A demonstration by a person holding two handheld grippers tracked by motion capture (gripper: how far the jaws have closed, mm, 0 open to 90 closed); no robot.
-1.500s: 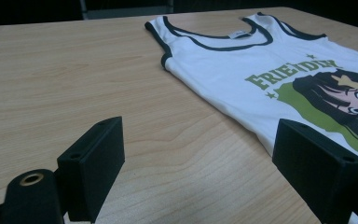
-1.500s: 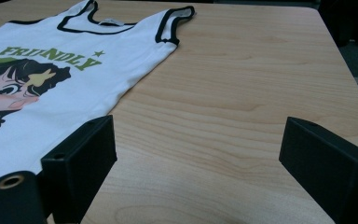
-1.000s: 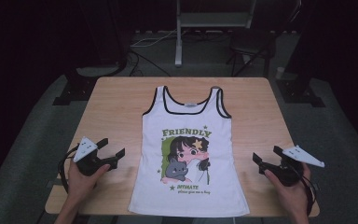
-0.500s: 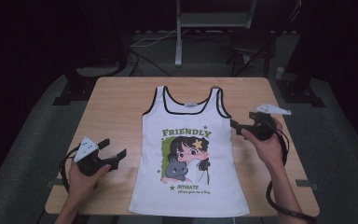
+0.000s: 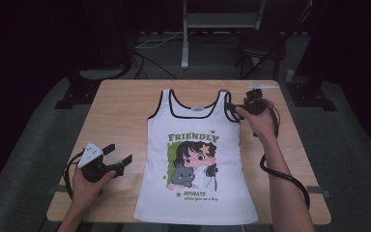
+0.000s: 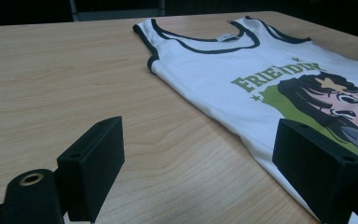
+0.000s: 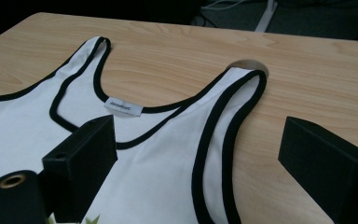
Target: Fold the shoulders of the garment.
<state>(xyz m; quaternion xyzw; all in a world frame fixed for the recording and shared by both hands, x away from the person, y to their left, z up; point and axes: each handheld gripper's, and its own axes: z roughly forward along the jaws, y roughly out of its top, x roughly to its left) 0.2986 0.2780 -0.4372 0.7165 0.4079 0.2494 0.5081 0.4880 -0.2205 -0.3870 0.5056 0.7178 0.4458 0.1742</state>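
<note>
Tank top: the white tank top (image 5: pixel 198 164) is lying flat, print side up, along the middle of the table, neckline pointing away from you and hem reaching the near edge.
Trim and print: black binding is running round the neck and armholes; green lettering reading FRIENDLY is sitting above a cartoon figure on a green patch.
Label: a small white neck label (image 7: pixel 123 108) is showing inside the back of the neckline.
Right gripper: you are holding the right gripper (image 5: pixel 232 107) at the far right shoulder strap (image 7: pixel 235 100); its jaws are standing wide apart with the strap lying between them, and they are gripping nothing.
Left gripper: you are resting the left gripper (image 5: pixel 118 157) on the bare wood just beside the garment's left edge; its jaws are spread wide and holding nothing.
Cables: a black cable (image 5: pixel 282 174) is trailing from your right hand along the forearm.
Surface: the table (image 5: pixel 121 113) is showing pale wood grain with rounded corners; a round cut-out (image 7: pixel 247 64) is lying just beyond the strap end.
Room: dark floor is surrounding the table, with a pale metal stand (image 5: pixel 186 43) and loose cables behind the far edge; the background is falling into shadow.
</note>
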